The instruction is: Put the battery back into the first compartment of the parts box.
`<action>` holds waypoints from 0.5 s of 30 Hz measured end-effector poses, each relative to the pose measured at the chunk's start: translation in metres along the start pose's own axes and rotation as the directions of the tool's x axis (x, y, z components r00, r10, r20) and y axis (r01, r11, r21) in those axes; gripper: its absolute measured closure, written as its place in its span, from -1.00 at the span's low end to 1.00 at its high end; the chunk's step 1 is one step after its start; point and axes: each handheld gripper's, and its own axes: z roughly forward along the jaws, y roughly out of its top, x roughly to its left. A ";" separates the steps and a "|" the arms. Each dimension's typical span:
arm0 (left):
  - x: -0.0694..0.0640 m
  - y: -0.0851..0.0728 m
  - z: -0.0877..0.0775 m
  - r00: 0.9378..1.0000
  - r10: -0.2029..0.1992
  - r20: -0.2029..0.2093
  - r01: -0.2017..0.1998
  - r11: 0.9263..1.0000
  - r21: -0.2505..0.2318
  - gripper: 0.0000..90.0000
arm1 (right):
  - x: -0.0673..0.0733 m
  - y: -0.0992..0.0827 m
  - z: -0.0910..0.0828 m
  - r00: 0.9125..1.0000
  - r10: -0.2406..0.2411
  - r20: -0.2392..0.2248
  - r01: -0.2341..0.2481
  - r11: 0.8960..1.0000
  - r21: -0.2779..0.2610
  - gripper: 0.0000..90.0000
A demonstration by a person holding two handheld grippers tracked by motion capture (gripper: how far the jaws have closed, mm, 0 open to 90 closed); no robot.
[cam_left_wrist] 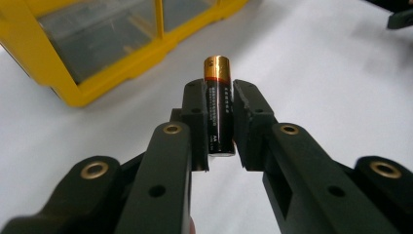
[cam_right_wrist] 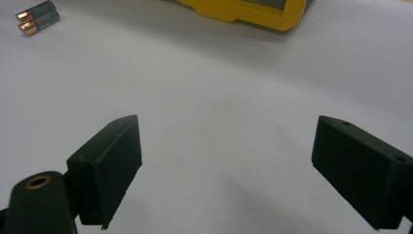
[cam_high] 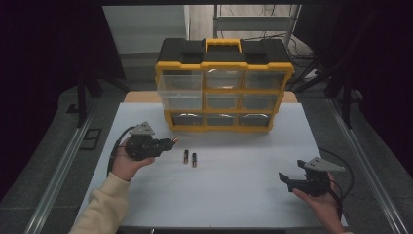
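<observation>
My left gripper is shut on a black battery with a copper end, held lengthwise between the pads. In the high view the left gripper hangs over the white table, left of centre, the battery sticking out toward the right. Two more batteries lie side by side on the table just right of it; the same two batteries lie at the top left of the right gripper view. My right gripper rests low at the right, open, and in the right gripper view my right gripper has nothing between its jaws.
A yellow and black drawer organiser stands at the back of the white table; its upper-left clear drawer is pulled out. Metal rails run along both table sides. The organiser's yellow frame lies close ahead of the left gripper.
</observation>
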 end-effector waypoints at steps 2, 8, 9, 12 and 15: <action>-0.001 0.002 -0.004 1.000 0.005 -0.003 -0.005 1.000 -0.014 0.72 | 0.000 0.000 0.000 1.000 0.000 0.000 0.000 1.000 0.000 -0.75; -0.003 0.005 -0.013 1.000 0.009 -0.005 -0.009 0.998 -0.057 0.72 | 0.000 0.000 0.000 1.000 0.000 0.001 0.000 1.000 0.000 -0.75; -0.004 0.006 -0.014 1.000 0.009 -0.005 -0.010 0.998 -0.064 0.72 | 0.000 0.000 0.000 1.000 0.000 0.001 0.000 1.000 0.000 -0.75; -0.005 0.007 -0.018 1.000 0.009 -0.004 -0.009 0.996 -0.086 0.72 | 0.000 0.000 0.000 1.000 0.000 0.000 0.000 1.000 0.001 -0.75; -0.007 0.009 -0.021 1.000 0.005 -0.005 -0.006 0.994 -0.110 0.72 | 0.000 0.000 0.000 1.000 0.000 0.001 0.000 1.000 0.002 -0.75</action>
